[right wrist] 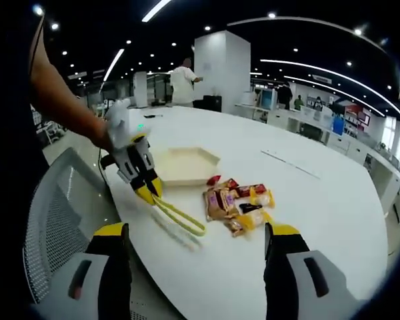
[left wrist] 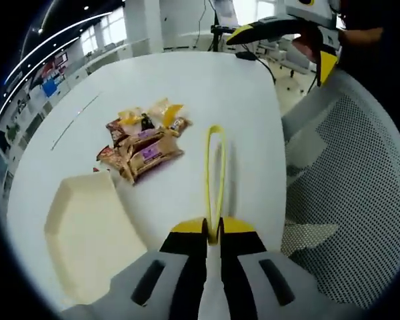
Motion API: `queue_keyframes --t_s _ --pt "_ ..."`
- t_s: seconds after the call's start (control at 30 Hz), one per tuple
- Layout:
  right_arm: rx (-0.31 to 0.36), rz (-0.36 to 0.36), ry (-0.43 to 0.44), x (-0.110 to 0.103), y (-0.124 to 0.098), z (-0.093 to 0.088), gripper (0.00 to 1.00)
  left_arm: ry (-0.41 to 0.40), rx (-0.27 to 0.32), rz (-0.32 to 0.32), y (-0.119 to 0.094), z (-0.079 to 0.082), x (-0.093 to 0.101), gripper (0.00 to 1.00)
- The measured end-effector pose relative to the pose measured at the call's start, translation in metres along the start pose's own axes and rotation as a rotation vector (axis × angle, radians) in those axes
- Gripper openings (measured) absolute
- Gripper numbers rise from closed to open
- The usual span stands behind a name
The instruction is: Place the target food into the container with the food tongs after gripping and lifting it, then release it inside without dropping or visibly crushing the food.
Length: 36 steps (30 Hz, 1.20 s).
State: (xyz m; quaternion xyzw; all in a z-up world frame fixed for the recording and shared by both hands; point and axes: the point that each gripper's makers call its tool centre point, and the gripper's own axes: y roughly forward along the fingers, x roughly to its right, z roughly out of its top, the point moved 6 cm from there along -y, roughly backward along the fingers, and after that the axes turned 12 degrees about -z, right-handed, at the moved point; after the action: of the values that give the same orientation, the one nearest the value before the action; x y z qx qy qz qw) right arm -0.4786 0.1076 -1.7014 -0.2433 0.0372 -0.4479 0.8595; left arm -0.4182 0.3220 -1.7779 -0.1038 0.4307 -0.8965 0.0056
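Jaws first: our left gripper is pinched on the handle end of the yellow food tongs, and the tongs run straight ahead along the jaw line, their looped tip resting low over the white table. Our right gripper has its jaws spread wide with nothing between them. The food, a pile of wrapped snack packets, lies ahead and to the left of the tong tip, near but apart; the nearest packet's long axis sits slanted across the tong line, so we judge the coming move to be a swing left plus a little reach. The cream hexagonal container is nearer us, left of the jaws, just beside the pile, at the table's near edge. The left gripper is the nearer one. White mesh chairs stand along the table's edge; an open office with ceiling lights and a standing person lies behind.
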Motion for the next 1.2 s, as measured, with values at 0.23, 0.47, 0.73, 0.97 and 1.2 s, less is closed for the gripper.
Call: queue_keyframes --t_s 0.23,0.47,0.73,0.97,1.2 --pt "0.000 0.012 -0.024 -0.001 0.001 0.005 0.81 -0.048 0.086 0.015 -0.028 0.013 -0.005 0.02" --pt "0.014 0.016 -0.023 0.008 -0.001 0.016 0.80 0.044 0.138 -0.073 -0.055 0.032 0.004 0.02" --pt "0.113 0.104 0.095 0.015 -0.005 0.042 0.70 0.129 0.131 -0.139 -0.081 0.054 0.020 0.02" --pt "0.134 0.198 0.088 0.016 -0.010 0.071 0.63 0.214 0.178 -0.138 -0.117 0.093 0.021 0.02" --pt "0.234 0.267 0.120 0.009 -0.015 0.110 0.56 0.245 0.269 -0.167 -0.148 0.123 0.027 0.02"
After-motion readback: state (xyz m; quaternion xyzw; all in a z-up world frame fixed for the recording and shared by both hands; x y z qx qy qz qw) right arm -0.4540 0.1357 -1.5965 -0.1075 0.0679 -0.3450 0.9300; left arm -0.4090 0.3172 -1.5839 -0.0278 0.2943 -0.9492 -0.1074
